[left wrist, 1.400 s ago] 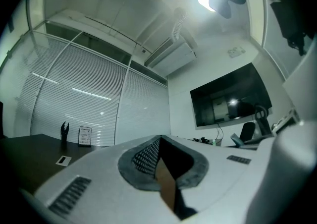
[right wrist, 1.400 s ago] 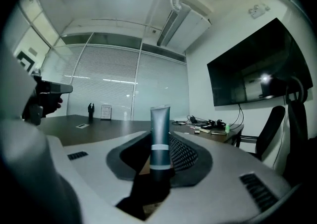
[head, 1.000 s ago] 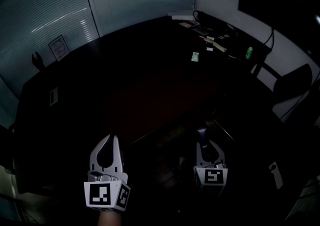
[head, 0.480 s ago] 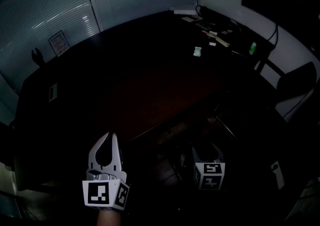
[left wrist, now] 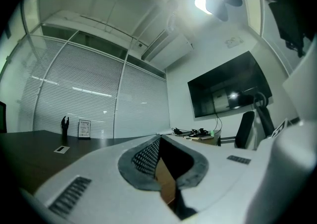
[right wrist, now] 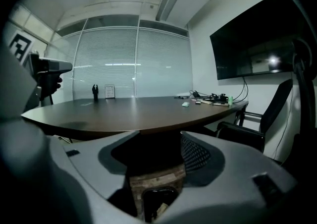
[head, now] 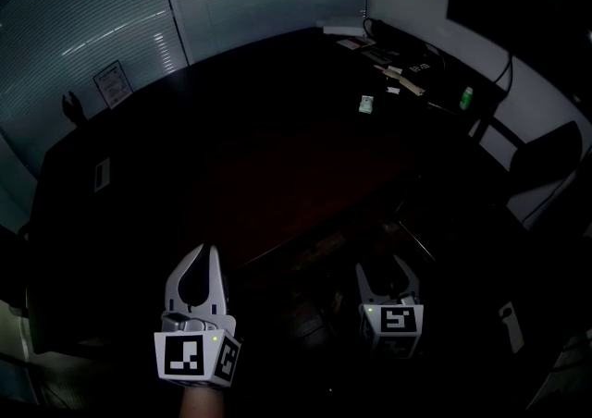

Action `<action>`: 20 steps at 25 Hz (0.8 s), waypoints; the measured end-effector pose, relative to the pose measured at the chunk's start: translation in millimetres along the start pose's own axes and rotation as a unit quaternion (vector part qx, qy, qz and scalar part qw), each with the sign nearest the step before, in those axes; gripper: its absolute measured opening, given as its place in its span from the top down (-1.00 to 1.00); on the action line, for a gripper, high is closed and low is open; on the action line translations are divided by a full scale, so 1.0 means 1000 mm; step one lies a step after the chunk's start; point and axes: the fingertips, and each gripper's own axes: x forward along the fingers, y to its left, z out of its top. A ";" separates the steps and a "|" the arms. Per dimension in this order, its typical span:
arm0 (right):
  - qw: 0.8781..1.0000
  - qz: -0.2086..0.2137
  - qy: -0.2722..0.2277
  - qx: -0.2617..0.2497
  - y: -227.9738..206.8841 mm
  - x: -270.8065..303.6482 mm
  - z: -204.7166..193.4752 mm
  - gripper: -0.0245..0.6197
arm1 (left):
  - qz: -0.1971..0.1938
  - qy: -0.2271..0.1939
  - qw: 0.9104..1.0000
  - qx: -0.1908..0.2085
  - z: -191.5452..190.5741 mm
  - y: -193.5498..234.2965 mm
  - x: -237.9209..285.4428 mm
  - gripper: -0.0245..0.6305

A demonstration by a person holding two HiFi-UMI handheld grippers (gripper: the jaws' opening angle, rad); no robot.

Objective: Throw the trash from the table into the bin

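— Trash (head: pixel 367 104): where?
— On the bench (head: pixel 231 157), far right part. Small, pale green, lying alone. Near the clutter (head: pixel 400 67) at the far corner, yet apart from it. Well apart from both claws.
— Right claw (head: pixel 384 268)?
— Low, just off the near edge of the bench, tilted slightly down. Spread wide, having just been opening. Clamped on nothing.
— Anything in the gap?
— In the right gripper view, low between the jaws: bin (right wrist: pixel 156 178), brown wood-grain wall, dark mouth. Untouched by the pads. Too dark inside to tell the contents.
— Left claw (head: pixel 207 252)?
— Beside the other, off to its left, held level. Tips together, gripping nothing. Behind the pads in the left gripper view, only a brown sliver, unclear what.
— Else around?
— Framed sign (head: pixel 112 85) upright at the far left edge of the bench. Small card (head: pixel 102 172) flat, nearer along that side. Green bottle (head: pixel 466 97) just past the clutter. Black chair (head: pixel 541 157) by the right end.
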 end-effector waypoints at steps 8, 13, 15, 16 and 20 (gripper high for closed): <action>0.998 -0.033 -0.037 -0.035 -0.001 -0.015 0.029 0.90 | 0.010 -0.008 1.000 -0.004 0.015 0.008 -0.008 0.93; 0.995 -0.018 -0.081 -0.056 0.009 -0.025 0.057 0.91 | 0.010 -0.009 1.000 -0.001 0.022 0.012 -0.012 0.93; 0.996 -0.009 -0.081 -0.045 0.013 -0.026 0.061 0.91 | 0.011 -0.012 1.000 0.000 0.026 0.014 -0.014 0.93; 0.996 -0.009 -0.079 -0.045 0.014 -0.027 0.062 0.91 | 0.012 -0.014 1.000 0.000 0.028 0.016 -0.015 0.93; 0.995 -0.007 -0.073 -0.074 0.022 -0.029 0.070 0.91 | 0.015 -0.016 1.000 0.000 0.036 0.021 -0.018 0.93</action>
